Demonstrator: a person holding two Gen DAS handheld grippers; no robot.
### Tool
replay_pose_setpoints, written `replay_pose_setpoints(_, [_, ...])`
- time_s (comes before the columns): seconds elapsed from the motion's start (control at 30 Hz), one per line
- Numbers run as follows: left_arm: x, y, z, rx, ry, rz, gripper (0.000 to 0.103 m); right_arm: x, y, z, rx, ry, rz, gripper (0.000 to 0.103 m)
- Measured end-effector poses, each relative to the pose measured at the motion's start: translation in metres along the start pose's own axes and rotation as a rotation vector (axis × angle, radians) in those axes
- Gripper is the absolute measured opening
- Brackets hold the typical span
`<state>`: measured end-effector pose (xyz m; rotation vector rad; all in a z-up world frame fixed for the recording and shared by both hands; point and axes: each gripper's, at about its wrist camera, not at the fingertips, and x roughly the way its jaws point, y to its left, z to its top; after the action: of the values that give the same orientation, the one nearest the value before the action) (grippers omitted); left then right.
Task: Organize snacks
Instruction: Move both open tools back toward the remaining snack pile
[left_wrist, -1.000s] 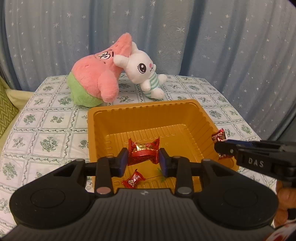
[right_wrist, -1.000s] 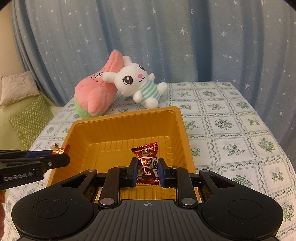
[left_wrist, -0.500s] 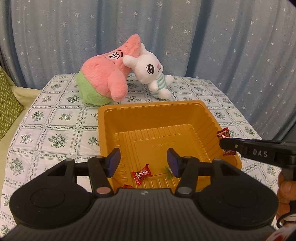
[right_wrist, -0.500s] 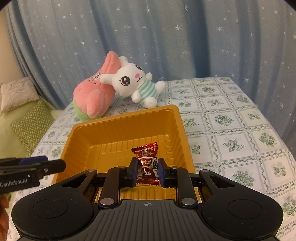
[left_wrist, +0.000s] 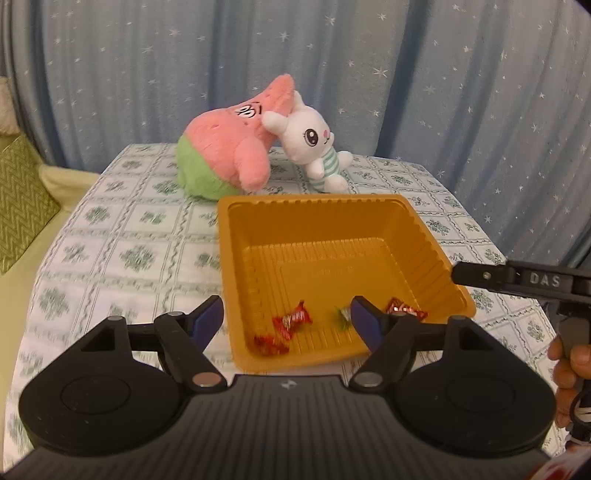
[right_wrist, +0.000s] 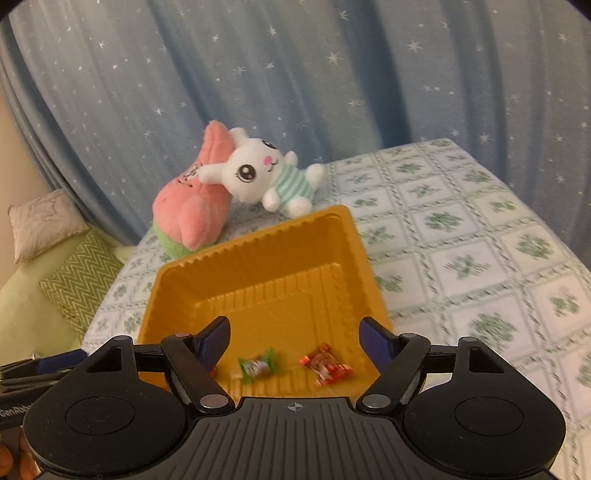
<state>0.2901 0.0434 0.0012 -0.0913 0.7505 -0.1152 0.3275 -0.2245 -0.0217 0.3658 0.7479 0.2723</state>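
left gripper: jaws spread wide, nothing between them, poised above the near left corner of the orange tray. right gripper: jaws likewise spread wide and empty, over the near end of the same tray.

inside the tray, near its front wall, seen from the left wrist: red wrapped candy, a second red candy just beside it at the front left corner, green wrapped candy, partly hidden by the left gripper's right finger, and a third red candy toward the right wall. from the right wrist: green candy and red candy lying apart on the tray floor; print on the wrappers too blurred to read.

readable writing: "das" in pale letters on the side of the right gripper, reaching in from the right of the left wrist view; "genrob", cut off, on the left gripper's body at the left edge of the right wrist view.

beyond the tray, on the floral checked tablecloth: pink and green star plush, white bunny plush leaning against it. behind, blue star-print curtain. at left, green zigzag cushion.
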Motion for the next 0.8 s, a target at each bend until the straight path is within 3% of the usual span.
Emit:
replay_pose_setpoints(0.37, [-0.062, -0.005, -0.049, -0.082, -0.028, -0.001, 0.079, -0.079, -0.011, -0.058, 0.003, 0.003, -0.049, 0.077])
replay_pose_setpoints(0.8, [-0.128, -0.013, -0.104, -0.119, -0.053, 0.023, 0.083, -0.148, 0.012, -0.128, -0.079, -0.023, -0.064, 0.077])
